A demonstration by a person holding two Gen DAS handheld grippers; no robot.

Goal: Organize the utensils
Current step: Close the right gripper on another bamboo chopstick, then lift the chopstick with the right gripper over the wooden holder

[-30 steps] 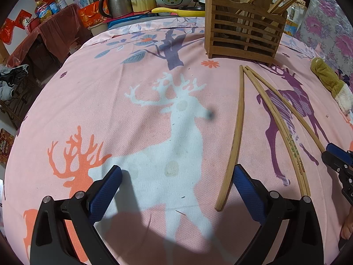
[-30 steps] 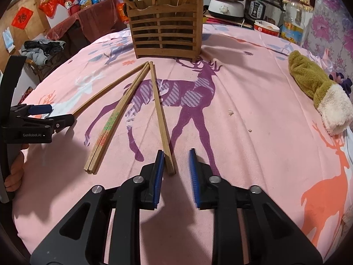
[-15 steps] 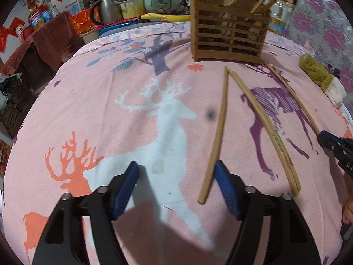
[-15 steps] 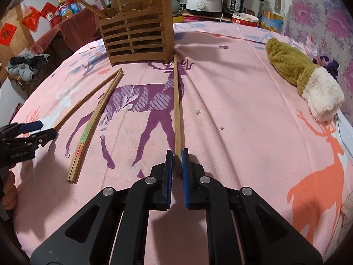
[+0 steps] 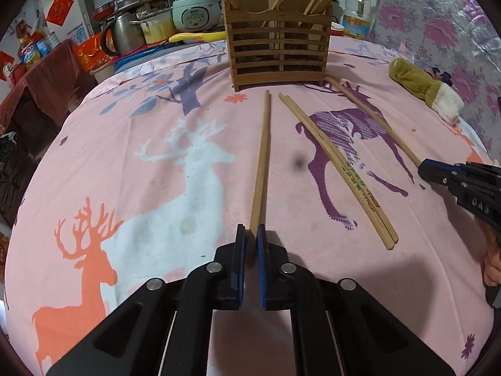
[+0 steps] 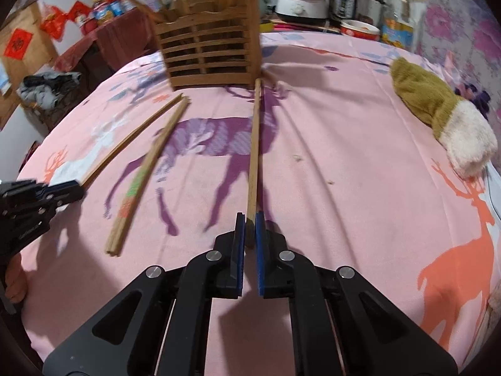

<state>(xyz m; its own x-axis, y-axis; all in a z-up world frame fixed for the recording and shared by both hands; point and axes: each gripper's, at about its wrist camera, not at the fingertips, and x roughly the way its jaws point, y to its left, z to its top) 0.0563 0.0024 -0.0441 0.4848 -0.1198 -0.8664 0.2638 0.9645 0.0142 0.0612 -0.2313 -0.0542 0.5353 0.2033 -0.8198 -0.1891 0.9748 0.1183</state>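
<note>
Now both grippers [image 5: 250, 242] [image 6: 248, 231] pinching one chopstick [image 5: 262, 159] [image 6: 254, 144] each, apparently firmly; lift level, steer tips into holder [image 5: 278, 53].

A slatted wooden utensil holder [image 5: 278, 53] stands upright at the far side, several sticks leaning inside. Four long wooden chopsticks lie before it: one single [image 5: 261, 163], a touching pair [image 5: 338, 169] with apparently green printing, another single [image 6: 254, 144].

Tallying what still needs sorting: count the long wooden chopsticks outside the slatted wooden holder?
4. One wooden chopstick is clamped in the left gripper, one in the right gripper, and a printed pair lies side by side on the pink cloth between them. Others stand in the holder.
</note>
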